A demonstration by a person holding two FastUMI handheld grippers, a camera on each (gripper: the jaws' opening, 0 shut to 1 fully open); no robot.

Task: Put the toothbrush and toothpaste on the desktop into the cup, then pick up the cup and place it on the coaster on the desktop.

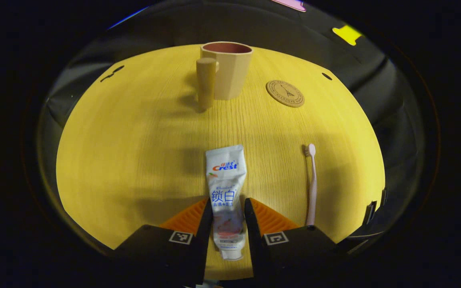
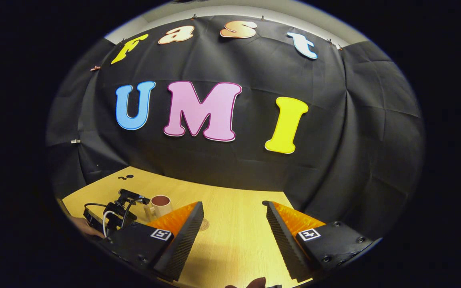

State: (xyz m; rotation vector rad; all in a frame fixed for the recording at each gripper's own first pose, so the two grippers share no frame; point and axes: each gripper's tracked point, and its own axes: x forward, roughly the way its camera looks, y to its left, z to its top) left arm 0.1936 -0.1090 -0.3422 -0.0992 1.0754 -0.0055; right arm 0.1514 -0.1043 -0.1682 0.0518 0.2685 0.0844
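The white toothpaste tube [image 1: 226, 180] lies flat on the yellow wooden table [image 1: 134, 140], cap end toward me. My left gripper [image 1: 228, 204] is shut on its lower half, one finger against each side. A pink toothbrush [image 1: 311, 184] lies parallel to the tube on its right, head pointing away. At the far side stands the beige cup [image 1: 230, 72], upright, with its handle [image 1: 205, 82] on the left. The round cork coaster [image 1: 285, 93] lies to the cup's right. My right gripper [image 2: 234, 208] hangs open above the table, facing the wall. Farther off are the cup [image 2: 161, 205] and the left gripper [image 2: 114, 212].
A dark piece of gear [image 1: 374, 212] sits at the table's right edge in the left gripper view. A hand [image 2: 80, 226] holds the left gripper. Small holes [image 1: 326, 76] mark the tabletop near the far edge. The black cloth wall rises right behind the table.
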